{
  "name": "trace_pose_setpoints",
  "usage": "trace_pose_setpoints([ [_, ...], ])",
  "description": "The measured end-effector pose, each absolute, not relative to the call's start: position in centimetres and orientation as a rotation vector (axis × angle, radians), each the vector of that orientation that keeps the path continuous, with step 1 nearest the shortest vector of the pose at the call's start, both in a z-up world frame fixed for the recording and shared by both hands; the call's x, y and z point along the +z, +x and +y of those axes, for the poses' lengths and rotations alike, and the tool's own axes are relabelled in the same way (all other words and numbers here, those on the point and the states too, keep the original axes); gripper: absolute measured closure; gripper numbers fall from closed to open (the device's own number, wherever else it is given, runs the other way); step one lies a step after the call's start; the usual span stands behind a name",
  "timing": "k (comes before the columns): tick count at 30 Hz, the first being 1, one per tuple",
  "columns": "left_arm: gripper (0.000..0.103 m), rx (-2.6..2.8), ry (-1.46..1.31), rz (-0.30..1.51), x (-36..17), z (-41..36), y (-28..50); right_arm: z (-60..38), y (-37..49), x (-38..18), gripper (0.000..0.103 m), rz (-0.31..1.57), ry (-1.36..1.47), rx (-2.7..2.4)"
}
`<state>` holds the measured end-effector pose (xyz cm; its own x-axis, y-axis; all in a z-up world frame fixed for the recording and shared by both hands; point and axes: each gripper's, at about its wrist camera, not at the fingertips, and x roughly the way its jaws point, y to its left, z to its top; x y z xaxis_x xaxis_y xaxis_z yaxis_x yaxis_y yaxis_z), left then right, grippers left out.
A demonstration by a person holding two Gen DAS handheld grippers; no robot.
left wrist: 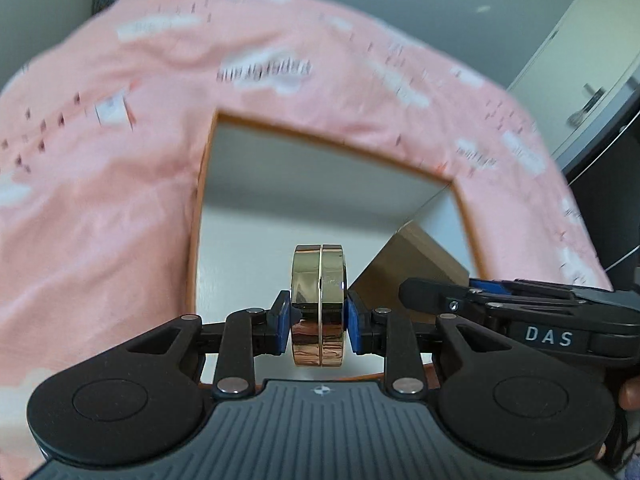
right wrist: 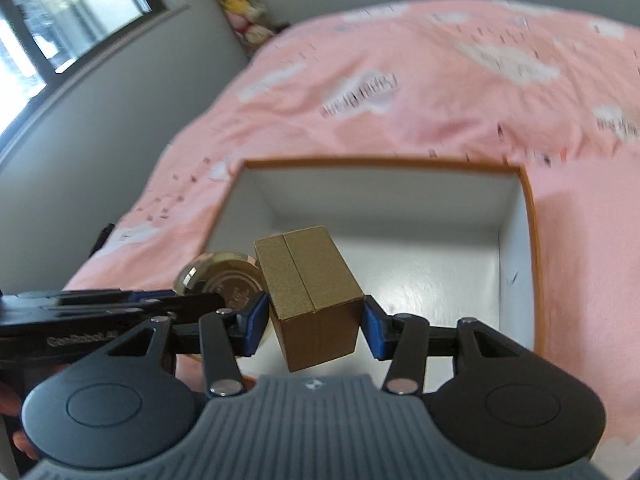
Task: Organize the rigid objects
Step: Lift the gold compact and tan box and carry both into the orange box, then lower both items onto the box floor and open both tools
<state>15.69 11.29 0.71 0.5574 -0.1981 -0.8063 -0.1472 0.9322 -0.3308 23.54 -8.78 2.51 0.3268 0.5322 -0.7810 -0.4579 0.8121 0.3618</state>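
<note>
The left gripper (left wrist: pixel 318 320) was closed on a round gold case (left wrist: pixel 319 306), its blue pads pressed against the two flat faces so that the case stood on edge between them. The case was a shiny, mirror-like disc in two halves, with a thin seam running round its rim; in the right wrist view its face (right wrist: pixel 224 278) showed faceted edges and blurred, unreadable lettering. The right gripper (right wrist: pixel 316 320) was closed on a gold box (right wrist: pixel 314 304), a matte, finely textured rectangular block with a seam line across its top and down its front; it sat tilted between the blue pads. Both items were held over the open storage box (right wrist: pixel 516 240), which had white inner walls, a white floor and an orange-brown rim, and which rested on a pink bedspread (right wrist: pixel 440 92) printed with white clouds and small dark marks. The round gold case was just beside the gold box, on its left in the right wrist view; whether they touched could not be told. The right gripper's body (left wrist: pixel 520 312) was visible in the left wrist view.
</note>
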Motion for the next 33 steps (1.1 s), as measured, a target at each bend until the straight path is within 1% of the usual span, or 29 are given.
trace_pose_setpoints([
  [4,0.072,0.014,-0.331,1.055,-1.7,10.7,16.5,-8.2,24.3,-0.3,0.054,1.113,0.071,0.612],
  [10,0.072,0.049,-0.178,1.099,-2.3,8.5,17.4,-7.8,26.1,-4.1,0.054,1.194,0.083,0.583],
  [16,0.072,0.054,-0.119,1.205,-4.5,7.4,18.6,-7.8,26.9,-5.8,0.054,1.251,0.118,0.584],
  [21,0.070,0.060,-0.129,1.206,-4.6,7.5,18.6,-6.9,26.9,-6.6,0.054,1.272,0.098,0.580],
  [24,0.061,0.052,-0.140,1.191,-4.3,7.7,18.5,-6.7,27.0,-7.0,0.056,1.286,0.107,0.581],
  [26,0.053,0.043,-0.168,1.169,-3.9,7.9,18.3,-6.7,26.9,-6.9,0.056,1.285,0.113,0.584],
  [31,0.051,0.012,-0.185,1.107,-1.9,8.3,16.8,-6.7,27.1,-6.9,0.056,1.280,0.119,0.579],
  [32,0.045,0.013,-0.193,1.090,-1.4,8.6,16.4,-6.8,27.1,-6.9,0.056,1.284,0.122,0.579],
  [33,0.043,0.018,-0.200,1.063,-0.9,8.9,16.1,-6.8,27.1,-6.9,0.056,1.285,0.123,0.579],
])
